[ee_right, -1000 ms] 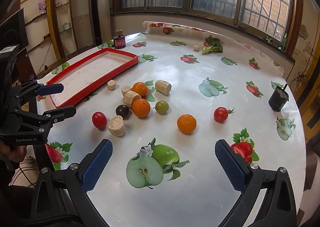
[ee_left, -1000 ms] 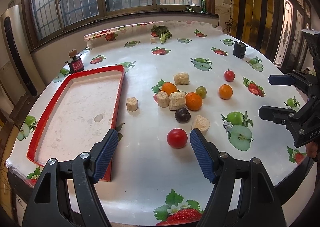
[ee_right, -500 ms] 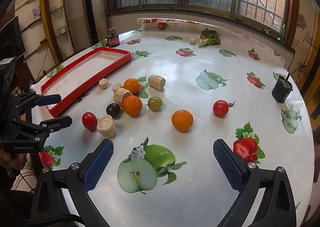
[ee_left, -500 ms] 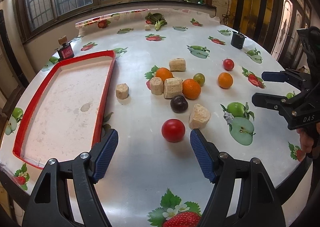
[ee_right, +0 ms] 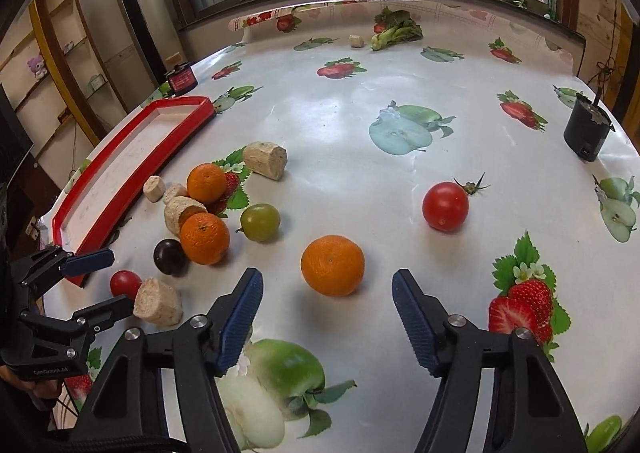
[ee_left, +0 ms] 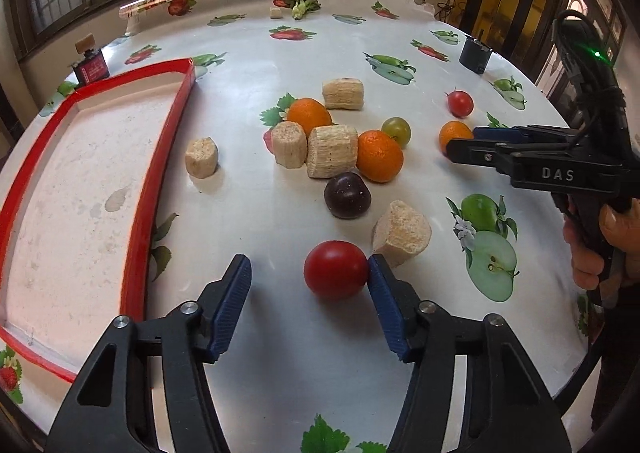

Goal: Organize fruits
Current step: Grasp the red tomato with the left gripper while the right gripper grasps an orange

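Left wrist view: the red tomato (ee_left: pixel 335 268) sits on the counter (ee_left: pixel 280 365) right between the blue pads of the left claw (ee_left: pixel 309 303). It is not in the middle of the gap. It sits against the pad on the right side, and there is a wide space to the other pad. The left claw is about half open and closing, and it is not squeezing the tomato yet. The tomato is round, so it has no long side to line up with. A pale chunk (ee_left: pixel 402 233) lies just behind that same pad and could get bumped.

In the right wrist view, an orange (ee_right: pixel 332 265) lies just past the tips of the right claw (ee_right: pixel 328 311), a little to the left of the middle. This claw is also about half open and closing, with nothing held. Each claw is nearest to its own fruit.

The red tray (ee_left: pixel 136 189) waits off to the left, well apart from the fruit. I think the fruit should go there.

The tray's near end is cut off. The bottom of the tomato is hidden in its own shadow.
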Demonstrator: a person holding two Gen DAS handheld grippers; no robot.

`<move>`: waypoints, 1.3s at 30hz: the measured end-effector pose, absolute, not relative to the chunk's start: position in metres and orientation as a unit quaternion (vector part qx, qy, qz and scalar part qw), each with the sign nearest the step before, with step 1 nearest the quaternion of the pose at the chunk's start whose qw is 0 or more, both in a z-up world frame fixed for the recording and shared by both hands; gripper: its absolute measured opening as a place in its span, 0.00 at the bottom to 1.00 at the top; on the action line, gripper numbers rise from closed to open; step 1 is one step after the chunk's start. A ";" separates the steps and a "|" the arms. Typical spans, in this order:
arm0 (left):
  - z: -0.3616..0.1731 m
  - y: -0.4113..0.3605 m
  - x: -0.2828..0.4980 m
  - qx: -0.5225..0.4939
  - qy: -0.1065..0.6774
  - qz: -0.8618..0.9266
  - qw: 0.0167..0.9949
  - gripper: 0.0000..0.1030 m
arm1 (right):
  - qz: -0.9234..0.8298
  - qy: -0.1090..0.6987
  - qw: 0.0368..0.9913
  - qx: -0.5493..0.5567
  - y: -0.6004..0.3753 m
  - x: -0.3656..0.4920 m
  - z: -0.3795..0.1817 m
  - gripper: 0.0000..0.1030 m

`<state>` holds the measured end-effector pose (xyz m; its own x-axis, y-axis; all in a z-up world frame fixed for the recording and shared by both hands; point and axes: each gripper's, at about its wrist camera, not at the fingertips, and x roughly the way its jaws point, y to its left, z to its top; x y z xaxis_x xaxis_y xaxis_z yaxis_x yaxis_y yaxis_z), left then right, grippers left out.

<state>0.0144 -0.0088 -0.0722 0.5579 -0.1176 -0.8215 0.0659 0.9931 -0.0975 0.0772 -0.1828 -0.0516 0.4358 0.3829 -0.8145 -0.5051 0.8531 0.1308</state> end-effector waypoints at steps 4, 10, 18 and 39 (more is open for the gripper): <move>-0.072 -0.015 0.013 -0.029 0.465 -0.081 0.881 0.35 | 0.254 0.469 0.842 -0.084 -0.171 0.086 -0.063 0.52; -0.071 -0.014 0.014 -0.038 0.460 -0.095 0.882 0.28 | 0.250 0.465 0.845 -0.085 -0.171 0.082 -0.063 0.35; -0.064 -0.004 0.001 -0.056 0.451 -0.097 0.886 0.28 | 0.258 0.466 0.844 -0.061 -0.178 0.060 -0.052 0.35; -0.030 0.048 -0.043 -0.073 0.407 -0.045 0.909 0.28 | 0.315 0.440 0.838 -0.073 -0.123 0.006 -0.019 0.35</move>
<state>-0.0426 0.0476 -0.0304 0.6646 -0.1404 -0.7339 0.0217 0.9854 -0.1688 0.0056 -0.1232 -0.0190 0.4155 0.4630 -0.7830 -0.5917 0.7913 0.1539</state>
